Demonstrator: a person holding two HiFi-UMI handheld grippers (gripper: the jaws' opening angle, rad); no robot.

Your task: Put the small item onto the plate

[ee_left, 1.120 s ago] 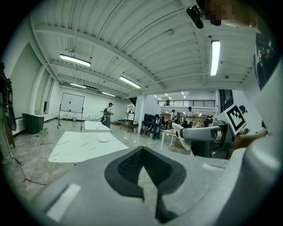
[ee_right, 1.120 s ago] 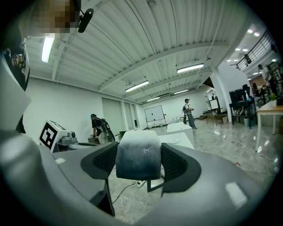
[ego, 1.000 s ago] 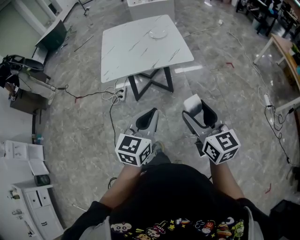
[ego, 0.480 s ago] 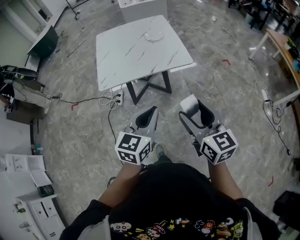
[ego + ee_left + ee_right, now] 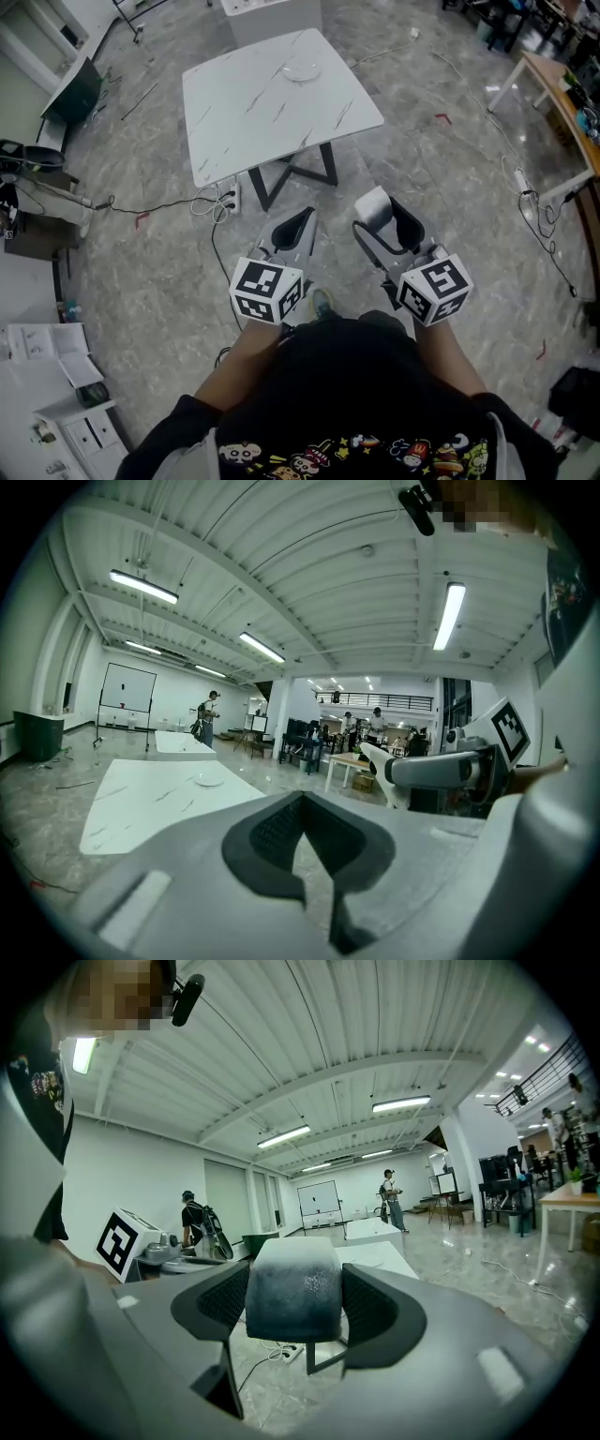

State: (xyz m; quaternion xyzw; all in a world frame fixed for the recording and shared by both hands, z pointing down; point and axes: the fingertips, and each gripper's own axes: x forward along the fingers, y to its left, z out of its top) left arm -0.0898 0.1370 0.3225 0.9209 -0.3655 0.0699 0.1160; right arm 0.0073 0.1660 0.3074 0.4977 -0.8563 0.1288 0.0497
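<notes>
A small grey-white block (image 5: 373, 204) is clamped between the jaws of my right gripper (image 5: 377, 212), held in the air above the floor. In the right gripper view the block (image 5: 292, 1290) fills the gap between the dark pads. My left gripper (image 5: 298, 227) is beside it, shut with nothing in it; its pads meet at the tip (image 5: 302, 803). A round white plate (image 5: 302, 69) sits on the far side of a white marble table (image 5: 253, 112), well ahead of both grippers. The plate (image 5: 208, 780) also shows in the left gripper view.
The table stands on black crossed legs (image 5: 292, 176) over a grey marble floor. A power strip with cables (image 5: 225, 199) lies on the floor near its left leg. White cabinets (image 5: 66, 431) stand at lower left, another table (image 5: 553, 103) at right. People stand far off (image 5: 389, 1199).
The table and plate have shifted left and slightly nearer in the head view. Both grippers keep the same pose; the right one still holds the block.
</notes>
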